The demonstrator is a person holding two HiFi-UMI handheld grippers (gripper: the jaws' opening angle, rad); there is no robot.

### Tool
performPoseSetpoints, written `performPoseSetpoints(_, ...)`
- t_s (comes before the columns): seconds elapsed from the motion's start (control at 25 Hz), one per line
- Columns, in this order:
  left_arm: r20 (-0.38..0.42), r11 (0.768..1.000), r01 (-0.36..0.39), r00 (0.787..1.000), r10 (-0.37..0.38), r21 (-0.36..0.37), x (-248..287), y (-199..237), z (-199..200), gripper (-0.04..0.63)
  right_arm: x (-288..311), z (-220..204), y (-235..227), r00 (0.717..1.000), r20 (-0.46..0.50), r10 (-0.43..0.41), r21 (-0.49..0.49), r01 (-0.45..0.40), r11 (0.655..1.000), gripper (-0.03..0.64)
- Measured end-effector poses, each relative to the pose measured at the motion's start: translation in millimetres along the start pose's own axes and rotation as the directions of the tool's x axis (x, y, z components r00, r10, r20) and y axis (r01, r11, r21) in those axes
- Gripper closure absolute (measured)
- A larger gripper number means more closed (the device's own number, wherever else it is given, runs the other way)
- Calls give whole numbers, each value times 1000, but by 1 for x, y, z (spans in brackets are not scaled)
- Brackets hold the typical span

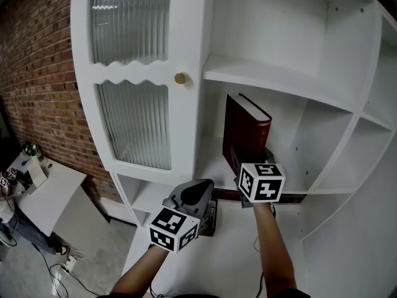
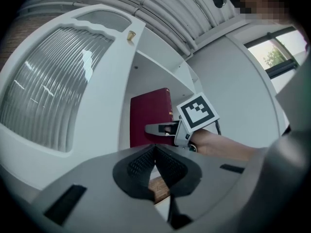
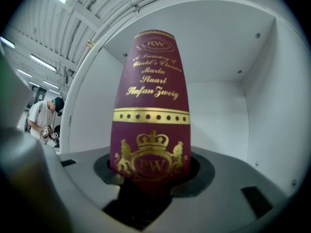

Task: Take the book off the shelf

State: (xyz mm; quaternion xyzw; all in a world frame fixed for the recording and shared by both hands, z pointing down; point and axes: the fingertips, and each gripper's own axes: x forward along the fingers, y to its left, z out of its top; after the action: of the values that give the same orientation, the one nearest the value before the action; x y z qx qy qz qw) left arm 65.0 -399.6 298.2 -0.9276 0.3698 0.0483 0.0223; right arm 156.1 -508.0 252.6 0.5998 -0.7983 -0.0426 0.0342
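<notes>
A dark red book (image 1: 245, 132) with gold lettering stands upright on a shelf (image 1: 211, 166) of the white cabinet. My right gripper (image 1: 244, 157) reaches level into the shelf and is shut on the book's spine low down. In the right gripper view the spine (image 3: 150, 106) fills the whole gap between the pads (image 3: 109, 171) of the right gripper (image 3: 150, 178). My left gripper (image 1: 201, 186) hangs below and to the left of the book, away from it, shut with nothing in it. In the left gripper view the closed left gripper (image 2: 155, 152) points toward the book (image 2: 150, 115) and the right gripper (image 2: 158, 128).
A cabinet door (image 1: 133, 61) with ribbed glass and a brass knob (image 1: 180, 78) stands left of the book. A shelf board (image 1: 273, 82) runs close above it. A brick wall (image 1: 37, 73) and a white table (image 1: 43, 194) are at the left. A person (image 3: 43, 120) stands far left.
</notes>
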Motion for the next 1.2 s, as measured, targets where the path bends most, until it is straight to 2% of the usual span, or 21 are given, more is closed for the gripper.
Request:
performPoseSetpoints(0.64,15,1000,23,1000,-23,1,-32,-6,16,588,-43,11,25,1000,13,-21,-10,21,1000,383)
performPoseSetpoints(1.2,37,996,82,996,-82,-18,-55,-12,24,588,-85,5,56,999,0,-47,8,47,999,383)
